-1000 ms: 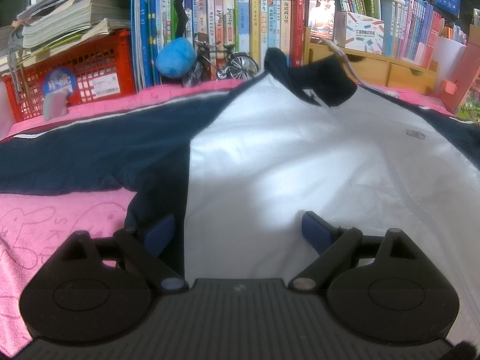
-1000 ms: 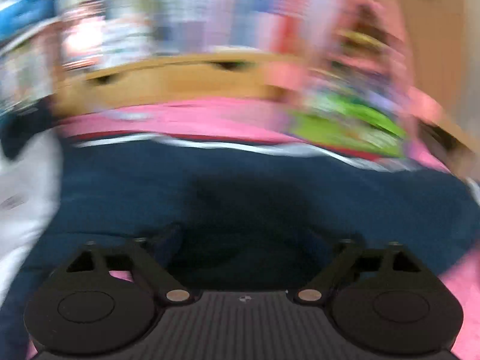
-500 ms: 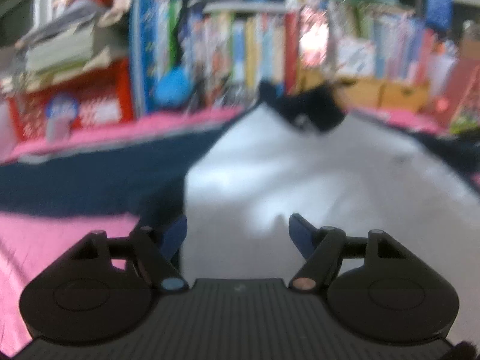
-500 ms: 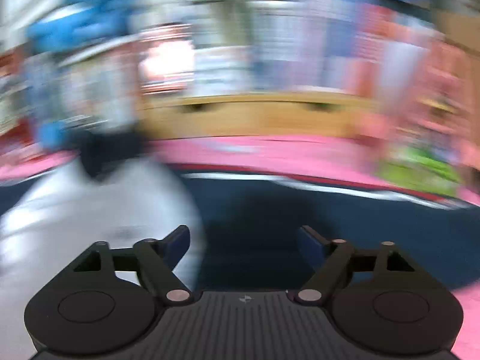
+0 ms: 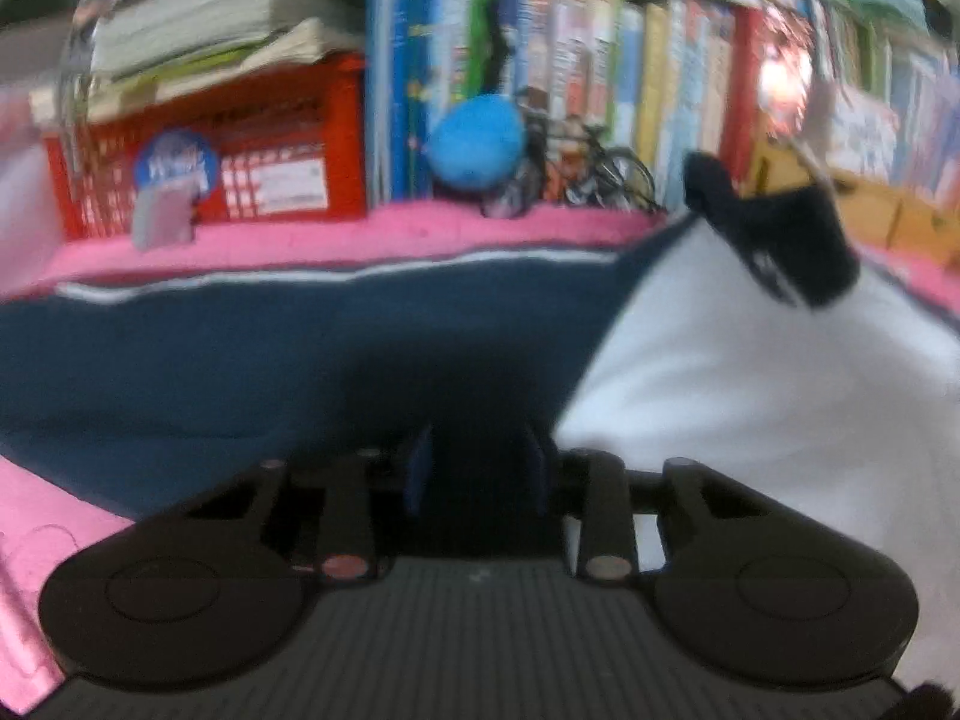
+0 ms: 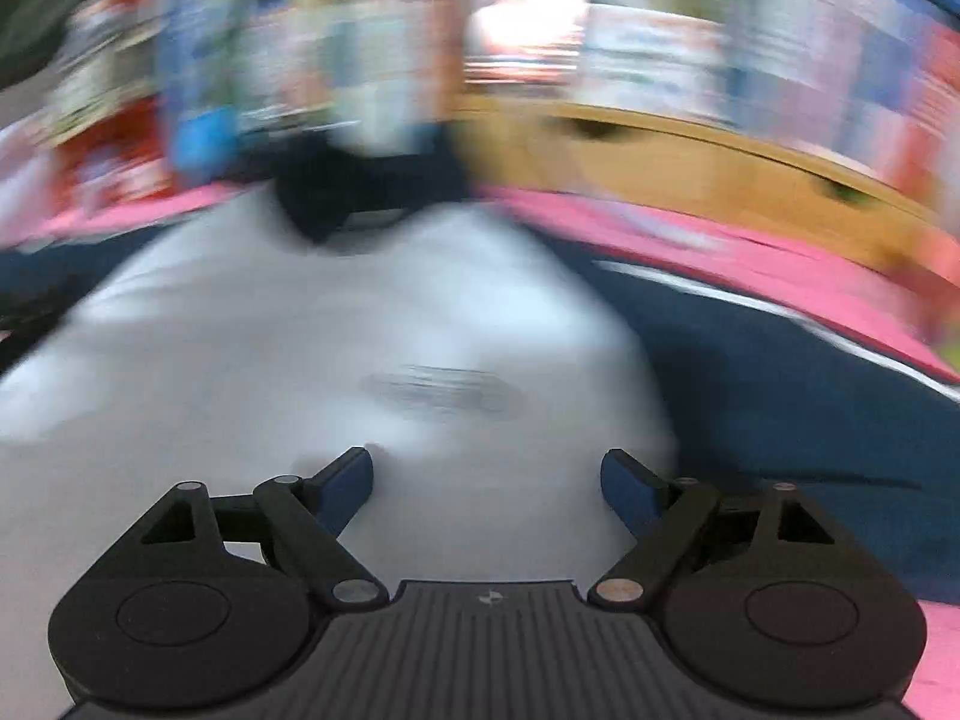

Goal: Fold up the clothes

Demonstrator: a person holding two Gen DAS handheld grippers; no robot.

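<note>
From my remote station the setting read as a home study: upright books [image 5: 606, 90] packed a shelf, stacked papers [image 5: 198, 42] topped a red crate [image 5: 252, 162], and a pink blanket [image 5: 336, 240] covered the work surface.

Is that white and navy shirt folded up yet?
Not yet. The shirt lies spread on the pink cloth, its navy sleeve stretched sideways, collar flat at the far end.
</note>
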